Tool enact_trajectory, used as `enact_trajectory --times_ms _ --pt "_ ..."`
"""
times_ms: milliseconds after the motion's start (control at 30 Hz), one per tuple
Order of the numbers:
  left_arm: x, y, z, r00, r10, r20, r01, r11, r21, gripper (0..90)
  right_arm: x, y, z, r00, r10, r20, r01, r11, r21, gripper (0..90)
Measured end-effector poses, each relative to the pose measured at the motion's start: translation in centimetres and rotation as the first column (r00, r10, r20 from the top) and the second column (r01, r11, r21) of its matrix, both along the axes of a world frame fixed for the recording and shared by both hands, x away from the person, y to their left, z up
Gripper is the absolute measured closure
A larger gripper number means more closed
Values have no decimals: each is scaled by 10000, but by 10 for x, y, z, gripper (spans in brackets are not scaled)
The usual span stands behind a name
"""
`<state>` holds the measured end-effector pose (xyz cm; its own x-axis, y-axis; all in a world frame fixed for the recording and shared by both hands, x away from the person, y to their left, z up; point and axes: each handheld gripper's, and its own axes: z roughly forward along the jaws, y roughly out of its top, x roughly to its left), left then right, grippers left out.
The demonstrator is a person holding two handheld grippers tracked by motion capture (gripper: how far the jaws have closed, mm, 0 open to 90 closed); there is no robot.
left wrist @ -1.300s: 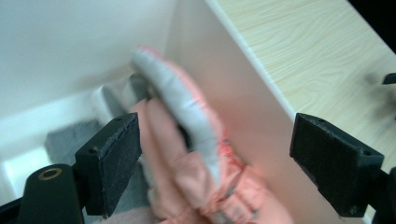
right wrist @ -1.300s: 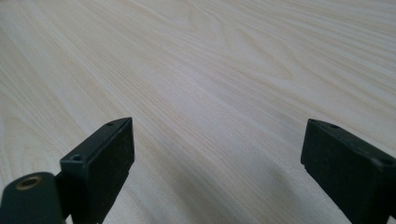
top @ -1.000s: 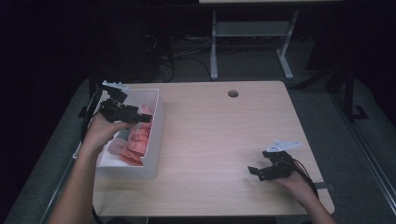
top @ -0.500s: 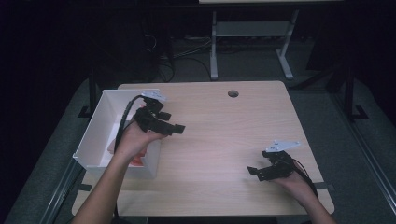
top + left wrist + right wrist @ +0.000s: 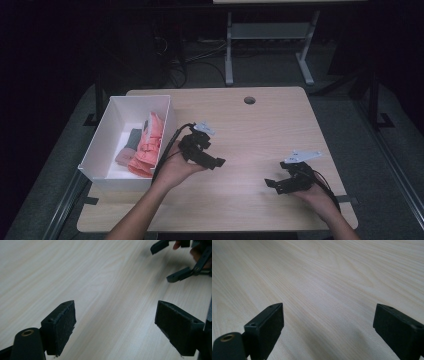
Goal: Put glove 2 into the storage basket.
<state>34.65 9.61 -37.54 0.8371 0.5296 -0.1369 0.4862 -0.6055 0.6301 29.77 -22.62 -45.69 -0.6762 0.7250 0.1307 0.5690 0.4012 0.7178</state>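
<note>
A white box (image 5: 100, 145) stands at the table's left side and holds folded pink cloth (image 5: 149, 145) and a grey piece (image 5: 131, 138). My left gripper (image 5: 216, 163) hovers over the wooden table (image 5: 260, 130) just right of the box, open with nothing between its jaws (image 5: 116, 330). My right gripper (image 5: 272, 184) rests near the front right of the table, open and empty (image 5: 328, 332). In the left gripper view the right gripper (image 5: 175, 262) appears at the top right, jaws apart.
A round cable hole (image 5: 249, 100) sits near the table's far edge. Behind the table are a white metal stand (image 5: 267, 45) and cables on the dark floor. Grey carpeted floor surrounds the table.
My left gripper has come out of the box and moved right and toward the front, over bare table. The pink cloth stays in the box. The right gripper has not moved.
</note>
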Motion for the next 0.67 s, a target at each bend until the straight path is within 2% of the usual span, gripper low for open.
enact_trajectory --times_ms 200,300,400,433,467,533,567,600,667 --pt "-5 -7 -27 9997 -126 -187 126 9999 -40 164 0 0 0 10000 1 -34 -1 10000 -7 94" --pt "-6 -8 -38 9997 -233 -106 235 9997 118 164 0 0 0 10000 11 -42 -11 10000 -17 94" --pt "-7 -8 -47 9997 -186 -151 186 9998 36 164 0 1 0 10000 40 -44 -40 10000 -55 94" --pt "-8 -8 -49 9996 -255 -119 256 9996 146 164 0 0 -1 10000 64 -21 -64 10000 -63 94" --pt "-9 -9 -51 9998 -155 -105 155 9999 30 164 0 1 -1 10000 63 -27 -63 10000 -74 94" --pt "-8 -8 -52 9996 -292 -53 293 9995 149 164 1 0 -1 10000 94 -6 -94 9999 -96 94" --pt "-9 -9 -54 9998 -206 -22 206 9998 32 164 1 1 -1 9999 100 3 -100 9999 -106 94" --pt "-9 -9 -55 9994 -350 57 349 9992 175 164 1 1 -1 9999 105 5 -104 9999 -113 94" --pt "-11 -11 -57 9994 -324 152 321 9994 160 163 1 1 -1 9999 116 17 -116 9999 -129 94"
